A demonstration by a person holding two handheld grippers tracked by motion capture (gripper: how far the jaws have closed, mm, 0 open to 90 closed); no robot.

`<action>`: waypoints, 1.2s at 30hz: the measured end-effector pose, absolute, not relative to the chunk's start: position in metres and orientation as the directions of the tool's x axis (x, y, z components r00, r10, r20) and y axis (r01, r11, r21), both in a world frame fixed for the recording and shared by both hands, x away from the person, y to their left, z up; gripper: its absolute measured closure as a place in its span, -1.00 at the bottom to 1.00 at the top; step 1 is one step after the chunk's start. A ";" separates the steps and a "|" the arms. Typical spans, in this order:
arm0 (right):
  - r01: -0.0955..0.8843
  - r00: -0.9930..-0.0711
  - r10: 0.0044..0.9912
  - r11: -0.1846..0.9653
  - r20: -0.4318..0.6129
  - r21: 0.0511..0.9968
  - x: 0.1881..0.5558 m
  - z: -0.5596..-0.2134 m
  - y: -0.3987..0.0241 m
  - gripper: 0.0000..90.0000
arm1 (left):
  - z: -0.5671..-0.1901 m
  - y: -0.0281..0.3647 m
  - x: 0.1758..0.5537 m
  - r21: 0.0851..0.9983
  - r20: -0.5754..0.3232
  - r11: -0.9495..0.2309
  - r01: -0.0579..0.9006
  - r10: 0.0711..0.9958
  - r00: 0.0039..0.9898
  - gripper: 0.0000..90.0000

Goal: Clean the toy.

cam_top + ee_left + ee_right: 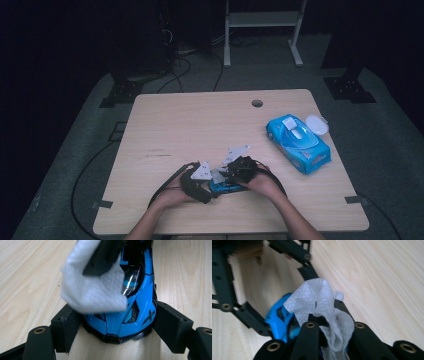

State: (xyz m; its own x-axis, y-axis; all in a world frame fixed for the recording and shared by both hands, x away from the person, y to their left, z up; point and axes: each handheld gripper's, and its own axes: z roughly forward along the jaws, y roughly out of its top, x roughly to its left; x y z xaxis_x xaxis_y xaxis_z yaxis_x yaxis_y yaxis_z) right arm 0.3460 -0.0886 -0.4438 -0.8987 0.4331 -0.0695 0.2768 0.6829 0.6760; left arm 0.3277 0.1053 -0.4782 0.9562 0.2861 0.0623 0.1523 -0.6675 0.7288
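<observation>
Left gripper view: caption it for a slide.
Left tongs clamp a glossy blue toy car while a white wet wipe rubs its roof.

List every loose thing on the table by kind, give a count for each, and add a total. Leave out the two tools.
Blue toy car: 1
White wipe, pinched in the right tool: 1
Blue wipes pack: 1
White round lid beside the pack: 1
Total: 4

A black "X" mark stands on the toy car's [135,302] blue side. The wipes pack's [298,143] print (too small) cannot be read.
</observation>
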 end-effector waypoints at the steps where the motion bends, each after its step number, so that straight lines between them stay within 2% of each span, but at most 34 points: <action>1: 0.279 -0.897 0.436 0.684 -0.071 0.674 0.347 -0.444 -0.090 0.84 | -0.478 0.105 0.328 0.729 0.063 -0.668 0.152 0.287 0.956 -0.44; 9: 0.283 -0.893 0.444 0.679 -0.073 0.677 0.347 -0.442 -0.097 0.84 | -0.478 0.106 0.328 0.726 0.065 -0.671 0.152 0.286 0.956 -0.44; 15: 0.348 -0.861 0.507 0.656 -0.049 0.669 0.350 -0.442 -0.110 0.83 | -0.478 0.105 0.328 0.724 0.068 -0.673 0.149 0.284 0.956 -0.44; 22: 0.313 -0.882 0.469 0.665 -0.052 0.678 0.348 -0.443 -0.097 0.83 | -0.478 0.105 0.327 0.724 0.066 -0.673 0.152 0.288 0.955 -0.44; 27: 0.357 -0.851 0.523 0.640 -0.045 0.681 0.348 -0.443 -0.125 0.83 | -0.478 0.105 0.328 0.724 0.068 -0.673 0.151 0.286 0.956 -0.44; 29: 0.380 -0.845 0.535 0.613 -0.010 0.693 0.349 -0.444 -0.134 0.83 | -0.478 0.105 0.328 0.722 0.069 -0.676 0.149 0.285 0.956 -0.44; 33: 0.372 -0.853 0.521 0.584 0.019 0.722 0.345 -0.445 -0.134 0.83 | -0.478 0.105 0.328 0.722 0.066 -0.675 0.152 0.287 0.956 -0.44; 36: 0.366 -0.854 0.520 0.598 0.003 0.712 0.345 -0.444 -0.140 0.83 | -0.477 0.105 0.328 0.721 0.069 -0.677 0.150 0.285 0.956 -0.44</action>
